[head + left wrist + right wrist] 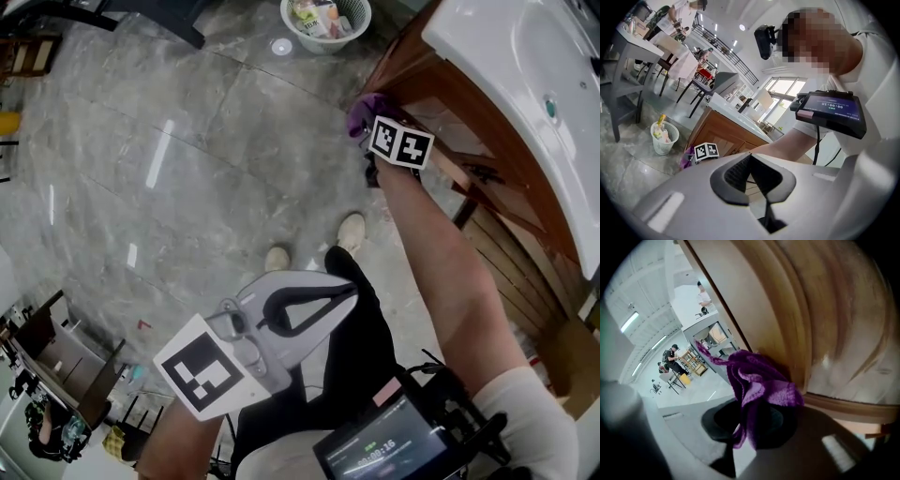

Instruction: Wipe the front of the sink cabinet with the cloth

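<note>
While at cabinet, cloth along jaws

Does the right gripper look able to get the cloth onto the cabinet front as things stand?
Likely yes: the right gripper, shut on the cloth, is at the cabinet front with nothing between.

Right gripper jaws grip a bunched purple cloth, which touches the wooden cabinet front at right.
</note>
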A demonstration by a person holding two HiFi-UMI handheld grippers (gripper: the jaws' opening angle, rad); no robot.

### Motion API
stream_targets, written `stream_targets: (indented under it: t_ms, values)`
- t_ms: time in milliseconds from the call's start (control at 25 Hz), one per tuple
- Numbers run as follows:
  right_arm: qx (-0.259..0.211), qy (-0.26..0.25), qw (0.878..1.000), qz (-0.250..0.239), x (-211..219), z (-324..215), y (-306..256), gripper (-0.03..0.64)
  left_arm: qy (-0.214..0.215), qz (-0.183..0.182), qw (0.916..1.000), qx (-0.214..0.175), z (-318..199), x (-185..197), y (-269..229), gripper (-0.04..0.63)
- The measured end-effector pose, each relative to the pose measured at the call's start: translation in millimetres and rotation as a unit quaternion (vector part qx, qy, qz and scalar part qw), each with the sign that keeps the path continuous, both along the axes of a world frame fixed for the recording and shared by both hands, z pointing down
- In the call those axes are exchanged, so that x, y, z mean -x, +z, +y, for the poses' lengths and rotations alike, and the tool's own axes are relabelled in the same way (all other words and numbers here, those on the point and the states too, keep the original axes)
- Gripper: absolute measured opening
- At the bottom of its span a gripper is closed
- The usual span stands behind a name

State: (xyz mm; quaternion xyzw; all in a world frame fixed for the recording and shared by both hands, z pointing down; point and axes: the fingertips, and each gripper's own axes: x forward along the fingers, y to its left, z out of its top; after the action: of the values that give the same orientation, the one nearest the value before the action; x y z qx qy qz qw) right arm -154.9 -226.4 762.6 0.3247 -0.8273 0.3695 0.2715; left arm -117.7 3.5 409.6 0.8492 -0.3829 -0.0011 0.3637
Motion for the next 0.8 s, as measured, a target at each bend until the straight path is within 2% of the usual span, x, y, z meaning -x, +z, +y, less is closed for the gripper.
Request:
stream_targets:
  t_ms: [200,320,600,800]
  values:
    - [-0.002,-0.053,0.998,0.017,3,2,3,0.072,-0.010,0.006,0.9999,0.005,1,2,1,0.005]
    - [0.003,-0.081,0.997,0.007,13,4,-2,0.072,-0.012,0.004,0.9999,0.004,1,6,0,0.005]
    - [0.023,-0.093,0.994,-0.053,14,17,-31,0.072,-0.004,0.010,0.9999,-0.002,1,2,-13,0.005]
    - [0.023,-0.092,0.994,-0.060,-6,34,-55,0.072,0.016,0.008,0.9997,-0.019,1,-8,-31,0.005]
